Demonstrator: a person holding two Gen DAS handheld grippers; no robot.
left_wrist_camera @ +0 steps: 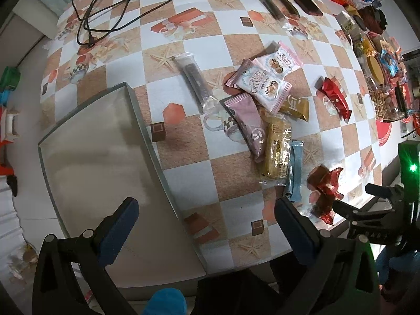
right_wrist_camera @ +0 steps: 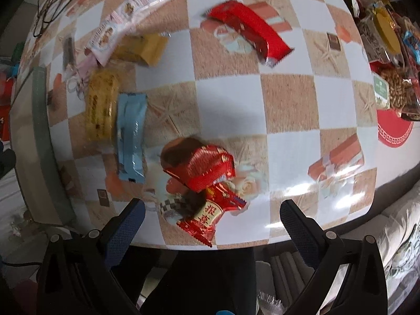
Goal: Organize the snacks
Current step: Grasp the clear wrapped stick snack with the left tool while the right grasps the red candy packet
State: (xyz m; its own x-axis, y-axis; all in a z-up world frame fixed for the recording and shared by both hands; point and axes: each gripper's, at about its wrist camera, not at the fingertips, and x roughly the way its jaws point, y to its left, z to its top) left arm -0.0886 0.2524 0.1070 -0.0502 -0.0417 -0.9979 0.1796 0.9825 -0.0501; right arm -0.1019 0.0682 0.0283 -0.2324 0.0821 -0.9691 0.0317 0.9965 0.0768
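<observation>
Two red snack packs [right_wrist_camera: 207,183] [right_wrist_camera: 249,30], one blue pack [right_wrist_camera: 130,136], one tray [left_wrist_camera: 105,173].

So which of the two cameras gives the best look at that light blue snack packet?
The right wrist view: the blue packet lies whole and unobstructed beside the yellow packet. In the left wrist view, the blue packet is smaller, its upper part tucked under the yellow packet, its lower end just above the left claw's finger.
</observation>
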